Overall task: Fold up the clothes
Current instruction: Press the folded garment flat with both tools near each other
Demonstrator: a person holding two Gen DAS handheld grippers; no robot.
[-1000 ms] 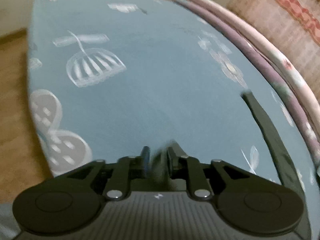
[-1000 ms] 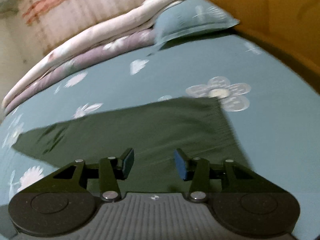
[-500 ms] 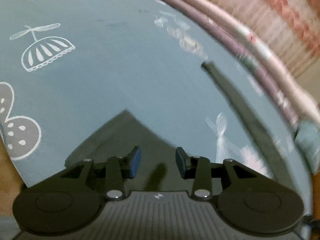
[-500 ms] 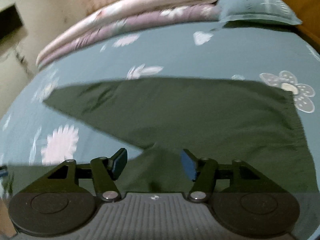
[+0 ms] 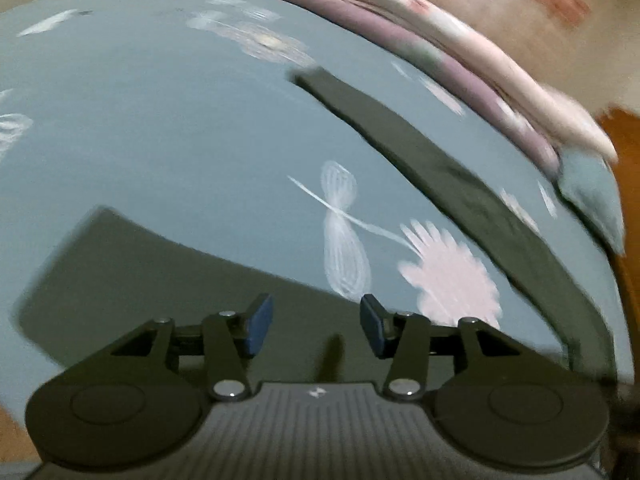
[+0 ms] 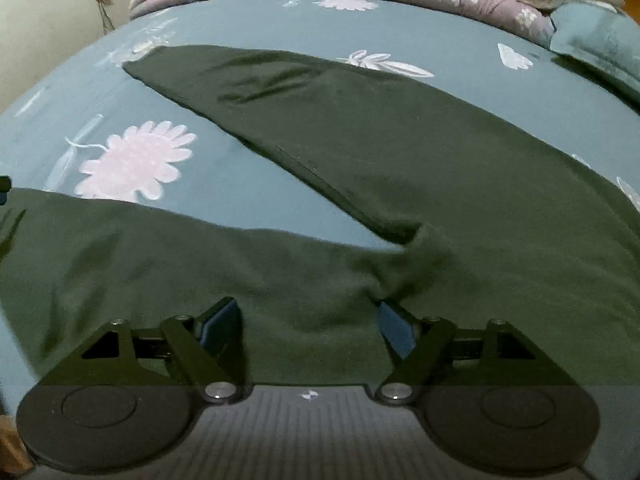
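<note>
My left gripper (image 5: 316,326) and my right gripper (image 6: 308,326) are built alike: matte black linkage arms with silver pivot screws, two round black discs at the outer ends, a ribbed grey housing bearing a small white mark, and dark blue finger pads (image 6: 394,330).

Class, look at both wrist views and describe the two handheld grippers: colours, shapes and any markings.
The left gripper and right gripper look alike. Each has a ribbed dark grey body bearing a small white logo, two round black discs at the sides, black angular linkage arms with silver pivot bolts, and blue pads on the fingertips. No cables, sleeves or hands show.
</note>
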